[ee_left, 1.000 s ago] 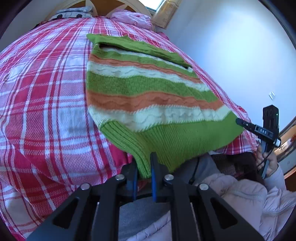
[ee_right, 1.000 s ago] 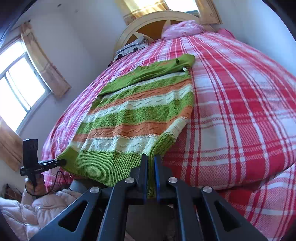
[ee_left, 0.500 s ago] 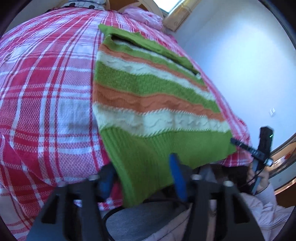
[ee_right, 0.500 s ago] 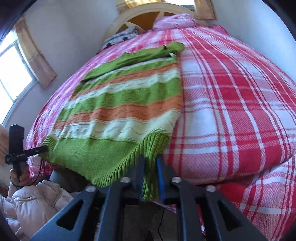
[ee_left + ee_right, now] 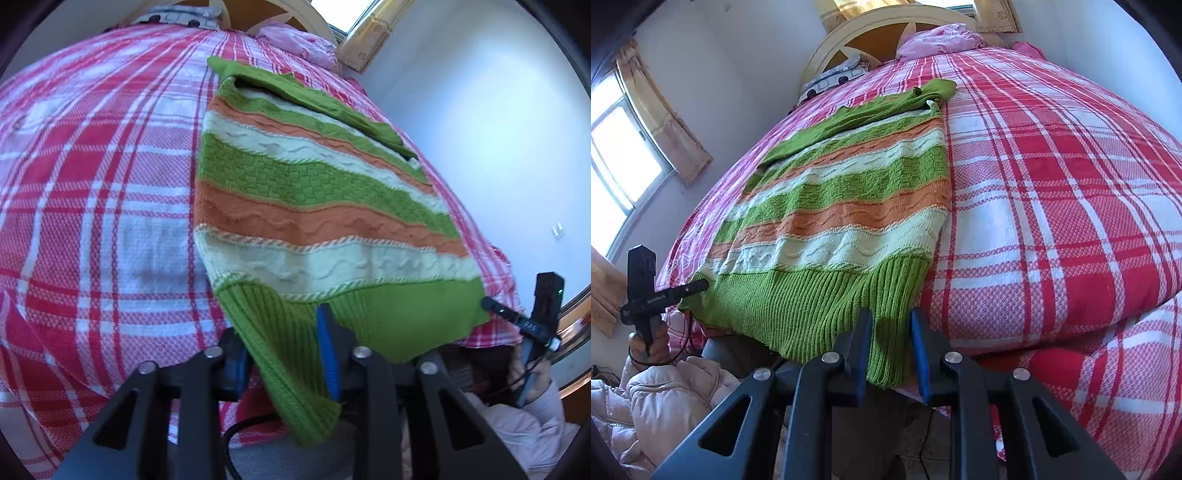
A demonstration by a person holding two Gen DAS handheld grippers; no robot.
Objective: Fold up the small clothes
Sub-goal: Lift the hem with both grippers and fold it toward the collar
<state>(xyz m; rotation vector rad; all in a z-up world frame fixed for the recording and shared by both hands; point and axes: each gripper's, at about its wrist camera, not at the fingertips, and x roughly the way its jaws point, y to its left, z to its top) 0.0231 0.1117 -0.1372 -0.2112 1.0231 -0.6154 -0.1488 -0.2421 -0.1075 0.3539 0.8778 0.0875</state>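
Both our grippers sit at the striped sweater's (image 5: 314,206) hem, which hangs over the plaid bed's (image 5: 92,177) edge. Left gripper (image 5: 286,363) has just narrowed, jaws parted round loose ribbing; right gripper (image 5: 890,350) likewise parted.

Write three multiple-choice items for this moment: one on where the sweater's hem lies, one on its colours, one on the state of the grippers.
1. Where is the ribbed hem of the sweater?
A. Hanging over the edge of the bed
B. Tucked under the pillow
C. On the floor

2. Which colours stripe it?
A. Blue and grey
B. Green, orange and cream
C. Black and yellow

3. How do the left gripper and right gripper stand?
A. Both away from the knit
B. Both clamped flat shut
C. Both parted, hem between the fingers

Answers: A, the hem droops past the edge; B, those bands show; C, gaps show beside the knit.
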